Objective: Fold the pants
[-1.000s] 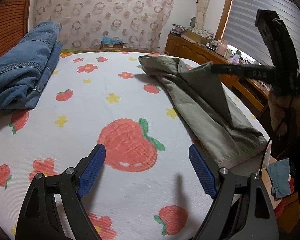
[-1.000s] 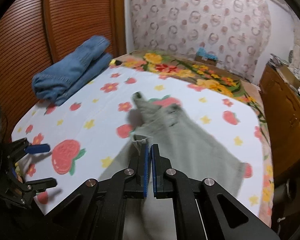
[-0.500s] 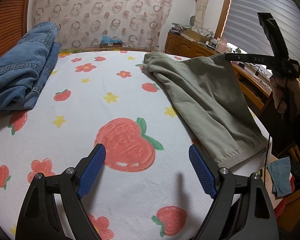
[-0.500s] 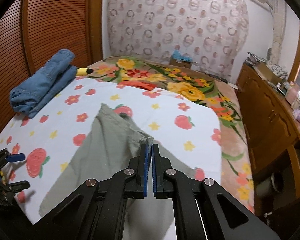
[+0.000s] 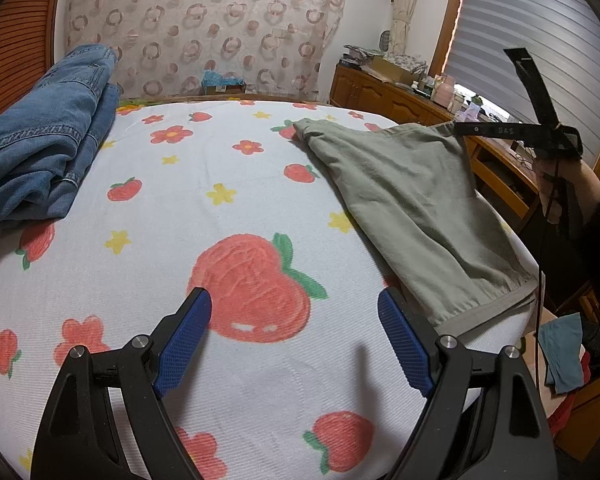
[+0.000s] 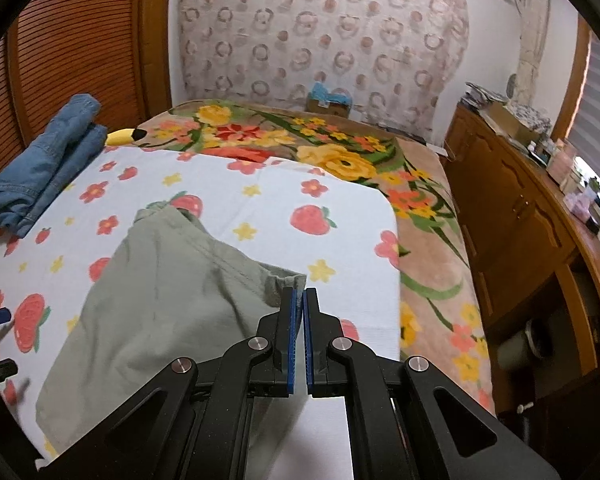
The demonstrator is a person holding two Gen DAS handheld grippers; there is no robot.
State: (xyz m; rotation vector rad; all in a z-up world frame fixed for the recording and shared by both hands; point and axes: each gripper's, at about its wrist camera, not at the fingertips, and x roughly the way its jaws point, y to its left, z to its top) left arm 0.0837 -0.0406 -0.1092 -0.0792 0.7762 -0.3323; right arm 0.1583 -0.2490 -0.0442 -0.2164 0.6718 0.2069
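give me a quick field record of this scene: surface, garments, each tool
surface: bed with strawberry-print sheet
green pants: spread on the sheet, one corner lifted
jeans: folded, at the far left side of the bed
left tool: open, empty, over the sheet
right tool: shut on the green pants' corner

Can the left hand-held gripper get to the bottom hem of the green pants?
Probably yes. The left hand-held gripper is open, and the green pants have their hem lying flat just beside its right finger, with only bare blanket between.
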